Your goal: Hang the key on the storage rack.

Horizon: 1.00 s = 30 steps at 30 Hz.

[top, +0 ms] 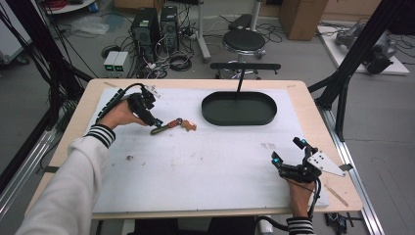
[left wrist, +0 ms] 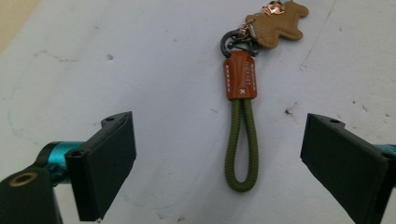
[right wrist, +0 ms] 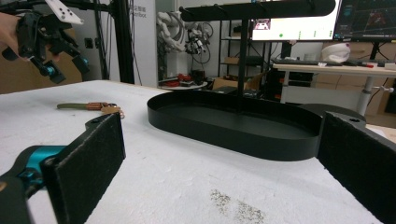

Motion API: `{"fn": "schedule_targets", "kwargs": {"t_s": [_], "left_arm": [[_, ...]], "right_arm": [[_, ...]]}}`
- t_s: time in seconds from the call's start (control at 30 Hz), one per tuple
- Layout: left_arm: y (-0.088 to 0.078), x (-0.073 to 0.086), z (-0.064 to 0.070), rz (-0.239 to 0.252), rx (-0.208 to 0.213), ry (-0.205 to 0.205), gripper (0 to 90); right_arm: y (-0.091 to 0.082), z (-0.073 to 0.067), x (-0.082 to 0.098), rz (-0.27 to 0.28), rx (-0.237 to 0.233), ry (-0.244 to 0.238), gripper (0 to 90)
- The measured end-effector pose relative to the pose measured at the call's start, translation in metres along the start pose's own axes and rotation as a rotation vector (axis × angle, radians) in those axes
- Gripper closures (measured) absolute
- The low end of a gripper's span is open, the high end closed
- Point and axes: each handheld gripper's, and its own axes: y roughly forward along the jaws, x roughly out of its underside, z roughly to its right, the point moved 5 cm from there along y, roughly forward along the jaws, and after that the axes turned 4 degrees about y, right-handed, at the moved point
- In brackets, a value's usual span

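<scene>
— Keychain [top: 173, 125] from the high view?
— Lying flat near the table's [top: 303, 98] far left part, left of the black tray [top: 239, 108]; the left gripper [top: 155, 123] sits at its green end, the right gripper [top: 288, 151] near the front right corner.
— Left gripper view?
— Jaws wide, green loop between them, untouched.
— Right gripper view?
— Jaws wide, nothing held; tray ahead.

Keychain [top: 173, 125] lies on the mat [top: 195, 166], left of your tray [top: 239, 108]. Left gripper [top: 157, 126] sits at its near end; right gripper [top: 288, 154] well apart, near-right corner.
</scene>
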Motion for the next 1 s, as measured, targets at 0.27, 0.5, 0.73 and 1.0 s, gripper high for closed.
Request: {"fn": "schedule_targets", "kwargs": {"t_s": [0.27, 0.5, 0.73, 1.0], "left_arm": [[0.016, -0.005, 0.009, -0.091, 0.022, 0.052, 15.6], [0.025, -0.003, 0.010, -0.159, 0.021, 0.056, 18.7], [0.033, 0.001, 0.011, -0.236, 0.018, 0.029, 22.8], [0.036, 0.003, 0.012, -0.278, 0.024, 0.017, 30.4]], "right_arm": [[0.000, 0.000, 0.000, 0.000, 0.000, 0.001, 0.6], [0.000, 0.000, 0.000, 0.002, 0.001, 0.007, 0.6], [0.000, 0.001, 0.000, 0.005, 0.002, 0.002, 0.6], [0.000, 0.001, 0.000, 0.002, 0.000, 0.006, 0.6]]}}
